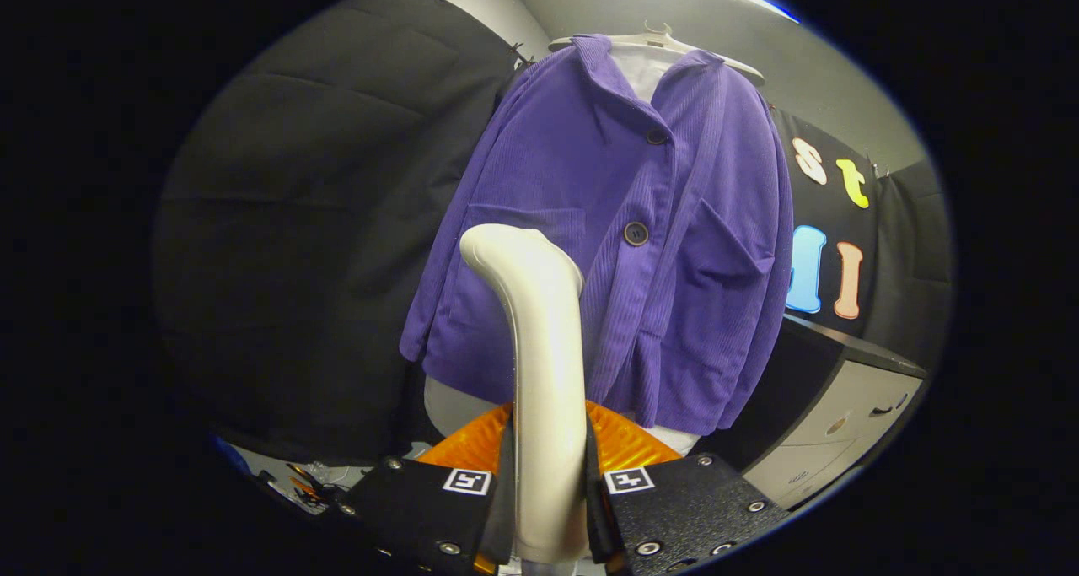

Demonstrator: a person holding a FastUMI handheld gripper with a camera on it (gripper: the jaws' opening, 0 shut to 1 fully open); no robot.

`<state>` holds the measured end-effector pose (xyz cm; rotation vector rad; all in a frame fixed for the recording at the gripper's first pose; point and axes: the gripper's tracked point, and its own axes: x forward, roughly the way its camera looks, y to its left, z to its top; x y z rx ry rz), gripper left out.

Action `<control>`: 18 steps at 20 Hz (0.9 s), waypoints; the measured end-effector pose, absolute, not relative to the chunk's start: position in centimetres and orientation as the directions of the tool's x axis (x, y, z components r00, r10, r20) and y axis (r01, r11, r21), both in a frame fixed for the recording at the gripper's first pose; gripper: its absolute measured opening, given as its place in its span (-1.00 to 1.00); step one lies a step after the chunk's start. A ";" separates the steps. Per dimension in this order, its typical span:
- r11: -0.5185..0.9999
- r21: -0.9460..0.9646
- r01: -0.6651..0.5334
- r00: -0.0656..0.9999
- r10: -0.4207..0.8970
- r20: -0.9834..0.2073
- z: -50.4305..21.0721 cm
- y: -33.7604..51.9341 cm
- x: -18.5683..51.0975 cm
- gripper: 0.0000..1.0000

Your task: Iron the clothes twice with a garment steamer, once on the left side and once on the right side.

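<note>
The tongs [550, 500] are closed on the cream-white curved plastic handle of the garment steamer [539, 348], both fingers pressing its sides low down, so its bent head rises ahead of them toward the purple corduroy button-front jacket [607, 247]. The jacket hangs on a white plastic hanger [666, 40] in front of the black cloth wall, over a white form, with an orange ribbed base [624, 441] below its hem. The steamer looks rigid, smooth and probably slippery, top-heavy when tilted, so a firm grip low on the handle suits it. The corduroy is soft and will likely sway under pressure.
</note>
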<state>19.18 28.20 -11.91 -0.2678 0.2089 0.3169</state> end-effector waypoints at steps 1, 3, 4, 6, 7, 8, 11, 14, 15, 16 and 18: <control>0.914 -0.227 -0.337 0.926 0.279 -0.253 -12.5 28.2 18.9 -0.31; 0.911 -0.225 -0.345 0.920 0.281 -0.273 -13.6 28.2 18.5 -0.32; 0.909 -0.227 -0.349 0.917 0.282 -0.281 -14.1 28.3 18.3 -0.31; 0.905 -0.231 -0.358 0.911 0.285 -0.298 -15.0 28.7 17.9 -0.32; 0.902 -0.231 -0.364 0.907 0.287 -0.307 -15.4 28.9 17.7 -0.32; 0.901 -0.227 -0.371 0.900 0.289 -0.325 -16.3 29.0 17.6 -0.32; 0.898 -0.221 -0.381 0.886 0.287 -0.363 -18.1 28.9 16.6 -0.31; 0.894 -0.217 -0.392 0.869 0.283 -0.407 -20.1 28.7 15.4 -0.31; 0.893 -0.216 -0.395 0.863 0.280 -0.421 -20.7 28.4 15.1 -0.31; 0.893 -0.208 -0.400 0.856 0.282 -0.434 -21.4 27.9 14.7 -0.31; 0.891 -0.203 -0.407 0.842 0.279 -0.462 -22.8 27.2 13.7 -0.31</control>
